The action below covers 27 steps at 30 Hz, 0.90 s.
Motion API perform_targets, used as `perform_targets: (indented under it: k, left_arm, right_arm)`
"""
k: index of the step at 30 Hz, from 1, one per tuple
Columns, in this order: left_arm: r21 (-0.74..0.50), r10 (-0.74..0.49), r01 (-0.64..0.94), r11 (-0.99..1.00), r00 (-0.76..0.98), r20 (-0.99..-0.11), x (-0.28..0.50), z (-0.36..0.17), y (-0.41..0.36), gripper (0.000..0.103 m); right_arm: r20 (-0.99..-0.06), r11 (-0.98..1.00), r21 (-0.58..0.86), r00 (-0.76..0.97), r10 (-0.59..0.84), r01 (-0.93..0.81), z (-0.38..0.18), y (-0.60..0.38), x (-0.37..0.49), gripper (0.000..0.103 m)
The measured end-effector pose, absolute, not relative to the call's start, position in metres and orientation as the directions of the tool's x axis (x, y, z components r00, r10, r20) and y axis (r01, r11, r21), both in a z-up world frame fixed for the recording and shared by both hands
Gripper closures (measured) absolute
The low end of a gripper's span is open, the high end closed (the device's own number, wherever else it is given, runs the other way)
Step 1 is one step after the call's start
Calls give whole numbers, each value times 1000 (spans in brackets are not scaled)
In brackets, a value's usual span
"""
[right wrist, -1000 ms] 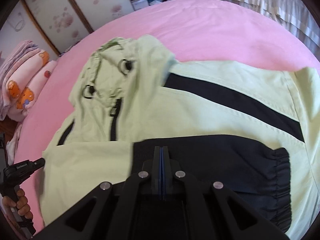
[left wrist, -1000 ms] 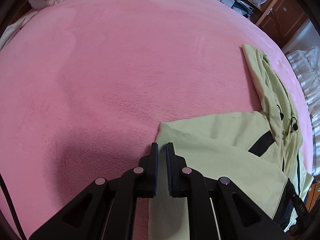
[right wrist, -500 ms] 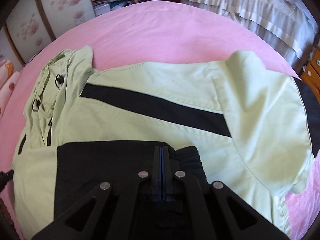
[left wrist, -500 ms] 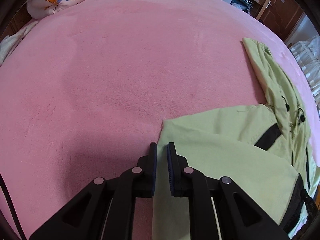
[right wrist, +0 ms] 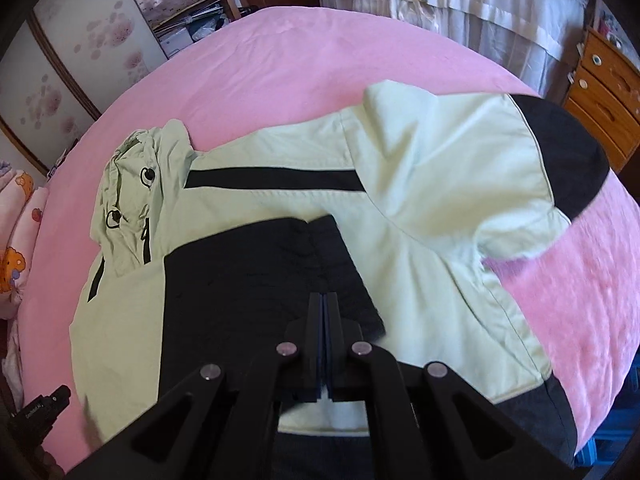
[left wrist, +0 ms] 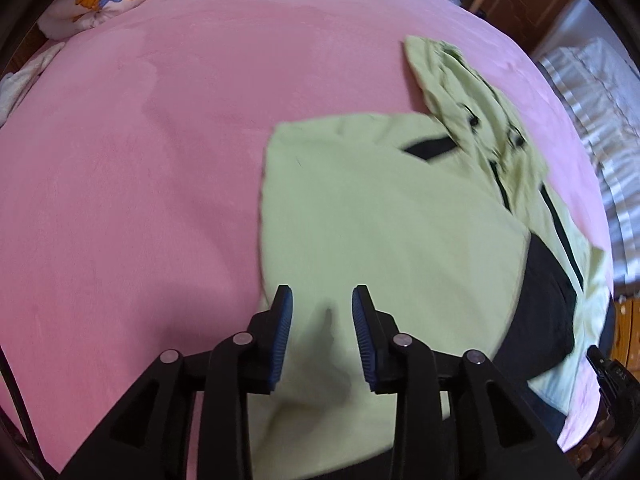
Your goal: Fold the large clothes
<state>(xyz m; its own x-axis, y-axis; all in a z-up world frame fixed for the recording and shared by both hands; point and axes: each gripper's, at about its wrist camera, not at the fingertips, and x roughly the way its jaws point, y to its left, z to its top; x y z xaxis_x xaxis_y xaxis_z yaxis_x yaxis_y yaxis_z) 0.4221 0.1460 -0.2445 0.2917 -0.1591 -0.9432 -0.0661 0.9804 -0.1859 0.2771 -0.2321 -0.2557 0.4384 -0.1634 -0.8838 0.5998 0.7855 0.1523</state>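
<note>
Your left gripper [left wrist: 322,300]: jaws just opened, spread above pale green and black hooded jacket [left wrist: 380,220], fabric below, unpinched. Your right gripper [right wrist: 323,300]: pressed together, over black folded sleeve panel [right wrist: 248,276]. Jacket lies ahead on pink fleece bed [left wrist: 140,160].

jacket's near hem [right wrist: 320,420] behind the right hand-held gripper [right wrist: 322,344]

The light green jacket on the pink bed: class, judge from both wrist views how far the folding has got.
Done: one side of the jacket is folded across the body, its black cuff on top. In hand: the right gripper is shut above that cuff; whether it pinches cloth is unclear. The left gripper has just been opening, green cloth loose between its jaws. Left: the other sleeve and hood lie unfolded.
</note>
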Motion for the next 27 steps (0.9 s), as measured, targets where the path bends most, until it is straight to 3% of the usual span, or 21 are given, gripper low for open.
perform_targets:
  k: [5, 13, 16, 20, 24, 27]
  left_arm:
    - [-200, -198, 21, 980, 265, -944, 376, -232, 126, 48]
    - [-172, -185, 74, 982, 235, -954, 333, -217, 73, 45]
    - [-171, -179, 50, 984, 233, -956, 317, -209, 50, 37]
    - [-184, -184, 20, 983, 235, -954, 295, -196, 13, 34]
    - [-193, -188, 4, 981, 231, -955, 275, -186, -43, 29]
    - [-211, -206, -1, 977, 217, -954, 263, -186, -88, 27]
  right_arm:
    - [-910, 691, 215, 399, -116, 690, -260, -247, 221, 102]
    - [-933, 570, 299, 360, 6, 765, -293, -283, 156, 102]
    - [-925, 565, 338, 375, 54, 752, -293, -301, 147, 102]
    - [-918, 574, 367, 386, 93, 732, -288, -335, 142, 101]
    - [-905, 569, 407, 403, 141, 715, -281, -379, 137, 84]
    - [-900, 558, 423, 406, 162, 714, -274, -412, 132, 79]
